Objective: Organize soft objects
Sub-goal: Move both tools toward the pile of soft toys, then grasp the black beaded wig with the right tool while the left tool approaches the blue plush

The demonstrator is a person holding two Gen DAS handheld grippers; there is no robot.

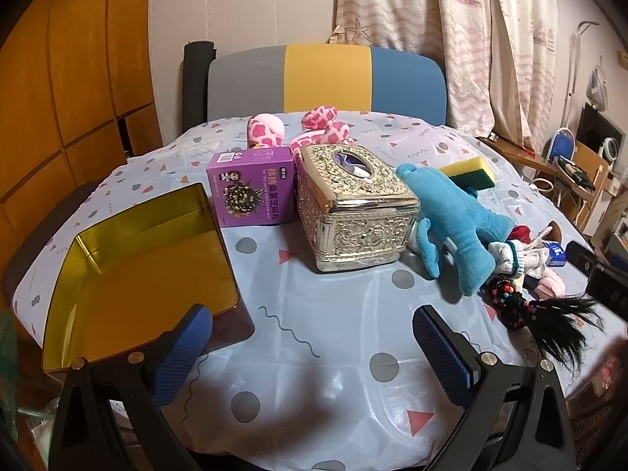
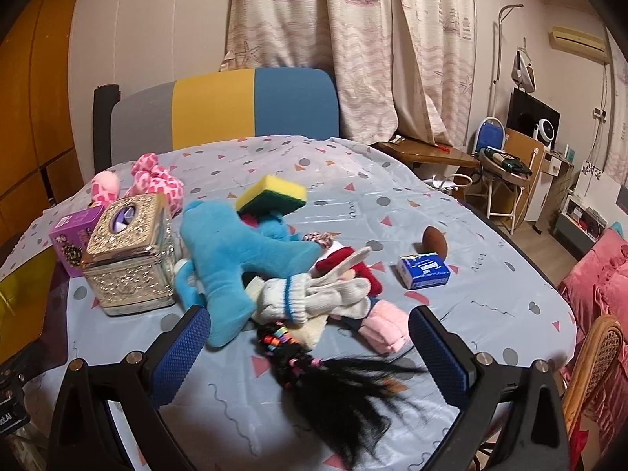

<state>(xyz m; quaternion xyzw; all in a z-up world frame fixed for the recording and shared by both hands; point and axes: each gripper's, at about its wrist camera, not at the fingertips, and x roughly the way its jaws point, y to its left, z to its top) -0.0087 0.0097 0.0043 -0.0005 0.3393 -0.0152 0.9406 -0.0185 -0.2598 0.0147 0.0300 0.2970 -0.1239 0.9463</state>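
The surface [image 1: 337, 337], under a pale patterned cloth, carries everything. On its left sits one open yellow tin [image 1: 129, 274], empty inside, just ahead of the left claw [image 1: 314, 353], whose jaws are spread wide with nothing between them. One embossed metal tissue box [image 1: 353, 212] stands mid-surface, with one purple carton [image 1: 253, 188] touching its left side and one pink spotted plush [image 1: 314, 129] behind both. The soft heap lies to the right: one blue plush [image 2: 235, 251] leans against the tissue box, its long axis running toward the right claw [image 2: 310, 353], which is also spread and empty. One black hairpiece [image 2: 333, 384] lies directly between those jaws, so the right claw is much nearer the heap. One white sock bundle [image 2: 322, 294], one pink folded cloth [image 2: 386, 329], one sponge [image 2: 271, 196] and one small blue packet [image 2: 424, 271] complete it. The tin seems the likely destination.
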